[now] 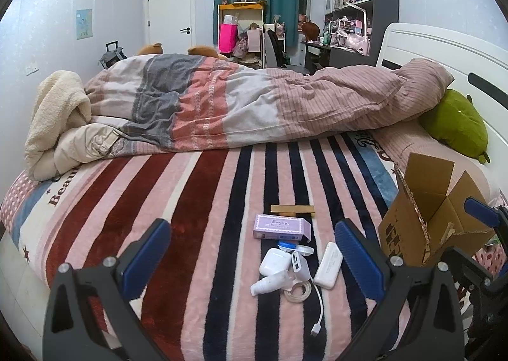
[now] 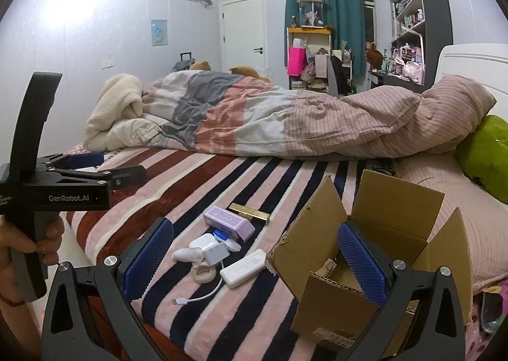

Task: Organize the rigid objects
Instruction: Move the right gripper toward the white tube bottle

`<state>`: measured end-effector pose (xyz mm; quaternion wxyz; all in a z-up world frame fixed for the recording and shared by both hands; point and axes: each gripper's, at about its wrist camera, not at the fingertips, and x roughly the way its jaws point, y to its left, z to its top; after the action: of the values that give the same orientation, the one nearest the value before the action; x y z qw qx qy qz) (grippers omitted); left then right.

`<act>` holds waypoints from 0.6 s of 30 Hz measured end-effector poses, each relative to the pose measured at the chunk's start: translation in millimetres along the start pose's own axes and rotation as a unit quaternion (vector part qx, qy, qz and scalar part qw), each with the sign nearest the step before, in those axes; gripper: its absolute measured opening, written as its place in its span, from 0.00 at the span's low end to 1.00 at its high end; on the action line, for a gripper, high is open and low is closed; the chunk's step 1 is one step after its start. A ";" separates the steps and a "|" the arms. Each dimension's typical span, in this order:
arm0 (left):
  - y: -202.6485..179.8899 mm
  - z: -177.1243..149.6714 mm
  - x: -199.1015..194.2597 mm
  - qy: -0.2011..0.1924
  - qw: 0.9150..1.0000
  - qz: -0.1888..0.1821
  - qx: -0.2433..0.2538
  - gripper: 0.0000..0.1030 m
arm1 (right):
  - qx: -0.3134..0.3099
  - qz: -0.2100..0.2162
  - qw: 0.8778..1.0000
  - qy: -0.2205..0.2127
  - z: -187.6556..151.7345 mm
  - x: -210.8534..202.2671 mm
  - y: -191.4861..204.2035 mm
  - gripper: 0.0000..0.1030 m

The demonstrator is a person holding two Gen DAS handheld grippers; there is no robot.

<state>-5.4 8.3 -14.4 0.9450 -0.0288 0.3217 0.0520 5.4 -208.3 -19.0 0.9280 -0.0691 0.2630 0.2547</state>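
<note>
A pile of small things lies on the striped bed: a purple box [image 1: 281, 227], a gold bar [image 1: 292, 209], a white earbud case [image 1: 275, 262], a white charger [image 1: 301, 265] with cable, a white power bank [image 1: 329, 265], a small white bottle [image 1: 270, 284], a tape roll [image 1: 297, 291] and a blue-lidded lens case [image 1: 295, 248]. An open cardboard box [image 1: 425, 218] stands to their right. My left gripper [image 1: 252, 265] is open just before the pile. My right gripper [image 2: 255, 261] is open, its right finger over the cardboard box [image 2: 381, 240]; the power bank [image 2: 243, 268] lies between its fingers.
A rumpled duvet [image 1: 238, 100] and cream blanket [image 1: 57, 113] cover the far half of the bed. A green plush [image 1: 457, 122] lies by the white headboard [image 1: 444, 52]. The bed's front edge is close below the grippers. Shelves and a desk stand beyond.
</note>
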 end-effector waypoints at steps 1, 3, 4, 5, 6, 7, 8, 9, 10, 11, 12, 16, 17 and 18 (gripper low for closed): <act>0.0 0.1 -0.1 0.000 1.000 0.000 -0.001 1.00 | 0.000 0.001 1.000 -0.001 0.2 -0.9 0.2 1.00; 0.4 -0.5 -0.1 -0.001 1.000 0.001 -0.001 1.00 | 0.001 0.003 1.000 -0.001 0.4 -1.5 0.7 1.00; 0.5 -0.2 -0.6 -0.001 1.000 0.003 -0.001 1.00 | 0.000 0.004 1.000 -0.001 0.5 -1.9 1.1 1.00; 1.1 0.0 -1.2 -0.003 1.000 0.004 -0.001 1.00 | -0.001 0.004 1.000 -0.002 0.4 -2.2 1.7 1.00; 3.2 -0.3 -1.6 -0.004 1.000 0.003 -0.002 1.00 | -0.001 0.005 1.000 -0.003 0.4 -1.9 1.5 1.00; 3.6 -0.1 -2.1 -0.004 1.000 0.002 -0.003 1.00 | -0.001 0.006 1.000 -0.003 0.7 -2.5 1.8 1.00; 4.4 -0.2 -2.6 -0.004 1.000 0.003 -0.004 1.00 | -0.001 0.007 1.000 -0.004 0.6 -3.0 2.0 1.00; 3.7 -0.3 -2.4 -0.005 1.000 0.003 -0.003 1.00 | -0.002 0.007 1.000 -0.005 0.5 -3.5 2.2 1.00; 4.0 0.1 -2.0 -0.004 1.000 0.003 -0.003 1.00 | -0.001 0.007 1.000 -0.006 0.7 -4.2 2.3 1.00; 4.1 0.3 -2.2 -0.004 1.000 0.003 -0.003 1.00 | -0.001 0.006 1.000 -0.007 0.9 -4.9 2.5 1.00; 4.4 -0.1 -2.2 -0.004 1.000 0.002 -0.003 1.00 | 0.000 0.007 1.000 -0.008 1.1 -5.3 2.4 1.00; 5.3 -0.1 -3.8 -0.005 1.000 0.002 -0.003 1.00 | 0.000 0.007 1.000 -0.008 1.6 -5.7 2.7 1.00; 5.7 0.0 -4.4 -0.005 1.000 0.002 -0.002 1.00 | -0.001 0.007 1.000 -0.008 1.8 -6.2 2.9 1.00; 5.6 -0.5 -4.0 -0.005 1.000 0.001 -0.003 1.00 | -0.001 0.007 1.000 -0.008 1.8 -6.3 2.7 1.00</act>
<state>-9.5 13.5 -12.4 0.9464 -0.0308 0.3170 0.0541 0.2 -208.2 -14.1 0.9281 -0.0660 0.2563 0.2618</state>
